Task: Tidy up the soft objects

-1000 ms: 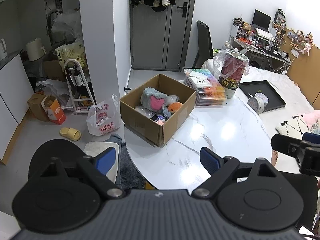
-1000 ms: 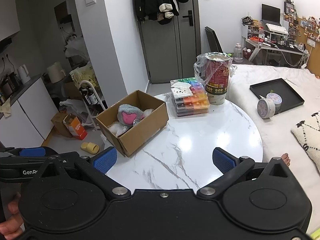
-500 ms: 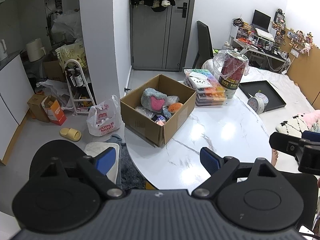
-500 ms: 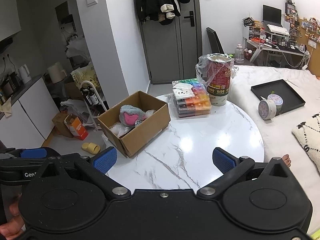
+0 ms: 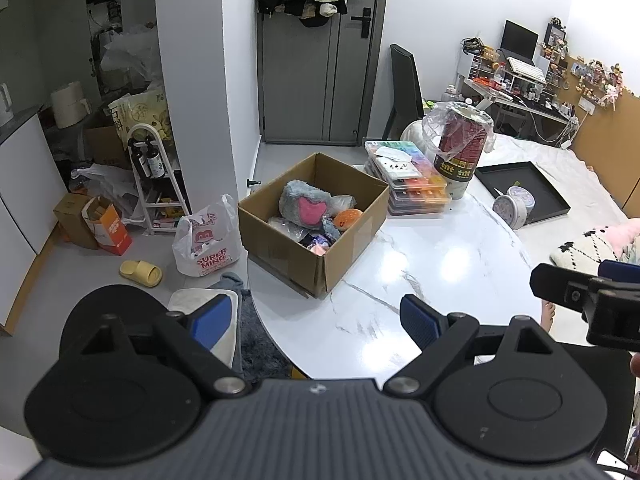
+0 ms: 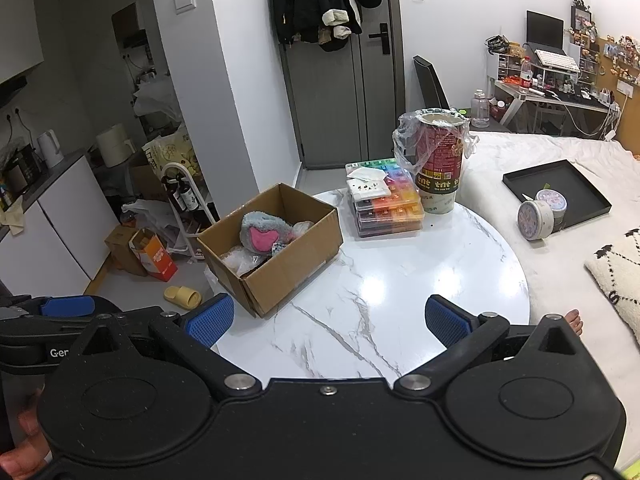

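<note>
An open cardboard box [image 5: 352, 236] [image 6: 296, 256] sits on the left part of a round white marble table [image 5: 440, 264] [image 6: 400, 280]. Inside lie a grey plush with a pink heart [image 5: 304, 204] [image 6: 260, 232], an orange plush [image 5: 347, 218] and several other soft items in plastic. My left gripper [image 5: 316, 320] is open and empty, held above the table's near edge, short of the box. My right gripper [image 6: 328, 320] is open and empty over the table's near edge, to the right of the box. The right gripper shows at the left wrist view's right edge [image 5: 584, 296].
A stack of colourful compartment cases [image 6: 388, 204] and a bagged red canister [image 6: 438, 160] stand at the table's back. A bed to the right holds a black tray [image 6: 560, 192], round tins [image 6: 536, 218] and a pillow [image 6: 624, 268]. Floor clutter, a bag [image 5: 206, 244] and slipper [image 5: 140, 272] lie left.
Both grippers have drifted slightly; the view in the right wrist camera shifted a little. Nothing was grasped or released.
</note>
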`<state>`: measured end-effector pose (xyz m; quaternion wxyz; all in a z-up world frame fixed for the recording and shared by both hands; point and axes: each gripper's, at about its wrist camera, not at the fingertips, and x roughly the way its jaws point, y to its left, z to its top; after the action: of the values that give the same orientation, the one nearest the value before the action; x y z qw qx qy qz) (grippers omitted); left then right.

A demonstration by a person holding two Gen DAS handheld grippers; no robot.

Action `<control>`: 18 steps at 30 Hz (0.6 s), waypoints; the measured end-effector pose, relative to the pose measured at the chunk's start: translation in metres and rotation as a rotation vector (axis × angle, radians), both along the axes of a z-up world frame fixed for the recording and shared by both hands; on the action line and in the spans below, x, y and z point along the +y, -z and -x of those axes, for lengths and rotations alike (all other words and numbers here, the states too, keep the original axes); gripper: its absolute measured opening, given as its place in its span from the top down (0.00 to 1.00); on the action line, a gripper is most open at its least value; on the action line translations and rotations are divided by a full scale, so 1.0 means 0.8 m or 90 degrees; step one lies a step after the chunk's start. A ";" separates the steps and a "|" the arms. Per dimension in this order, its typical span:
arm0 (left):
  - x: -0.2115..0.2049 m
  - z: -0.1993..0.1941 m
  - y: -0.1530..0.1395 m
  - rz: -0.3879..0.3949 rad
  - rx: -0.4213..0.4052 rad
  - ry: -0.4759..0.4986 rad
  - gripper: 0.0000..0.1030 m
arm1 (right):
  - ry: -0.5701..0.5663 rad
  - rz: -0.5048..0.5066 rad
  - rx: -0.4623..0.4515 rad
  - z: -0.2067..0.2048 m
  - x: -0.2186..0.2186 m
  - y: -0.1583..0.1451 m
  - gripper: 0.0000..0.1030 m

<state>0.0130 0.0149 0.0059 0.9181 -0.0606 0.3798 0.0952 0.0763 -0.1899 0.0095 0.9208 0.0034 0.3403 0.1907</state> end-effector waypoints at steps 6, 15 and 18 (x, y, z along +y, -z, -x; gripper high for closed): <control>-0.002 -0.001 -0.002 -0.002 0.002 0.004 0.13 | 0.000 0.001 0.001 -0.001 0.000 0.000 0.00; -0.006 -0.004 -0.004 -0.005 0.001 0.008 0.13 | 0.005 0.001 0.001 -0.001 -0.004 -0.001 0.00; -0.007 -0.005 -0.004 -0.006 0.002 0.010 0.13 | 0.006 0.001 0.001 -0.001 -0.004 -0.001 0.00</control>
<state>0.0173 0.0094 0.0090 0.9187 -0.0529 0.3810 0.0896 0.0774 -0.1929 0.0105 0.9214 0.0046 0.3409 0.1865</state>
